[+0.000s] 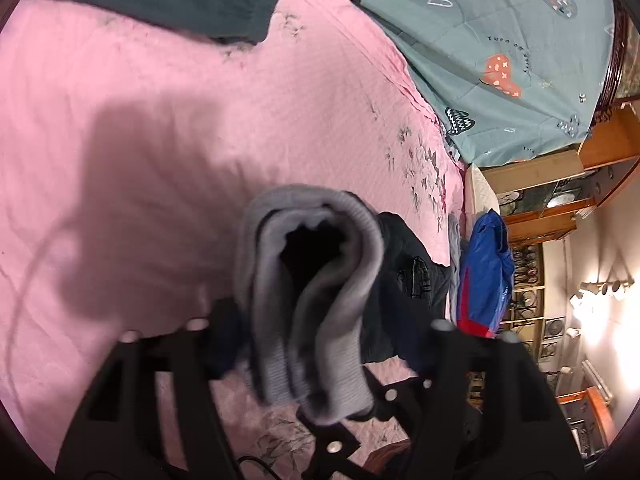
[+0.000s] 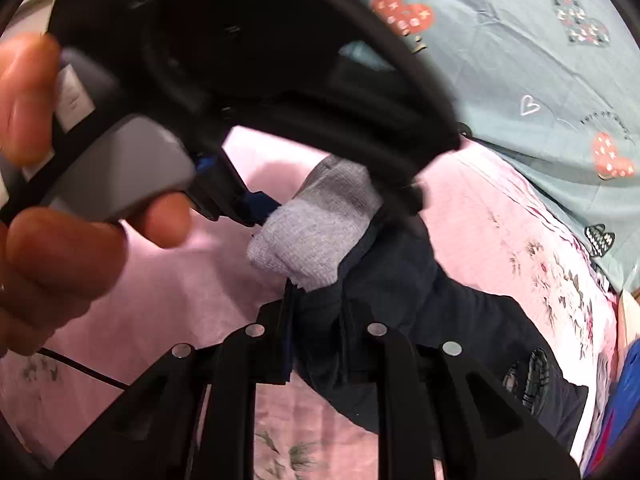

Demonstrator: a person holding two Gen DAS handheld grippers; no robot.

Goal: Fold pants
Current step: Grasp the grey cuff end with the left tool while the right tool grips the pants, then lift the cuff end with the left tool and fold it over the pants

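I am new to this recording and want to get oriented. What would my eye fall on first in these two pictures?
First, the grey ribbed cuff of the dark pants, bunched between the fingers of the left gripper close to the camera. Behind it spreads the pink quilt, with a teal heart-print blanket at its upper right. In the right wrist view, a hand holding the other gripper fills the upper left, while the right gripper pinches the dark fabric.

Home bedroom, bed with pink quilted bedspread (image 1: 168, 128), grey-green duvet with heart print (image 1: 500, 40), wooden shelving with plates (image 1: 532, 204), wall lamps (image 1: 600, 292)
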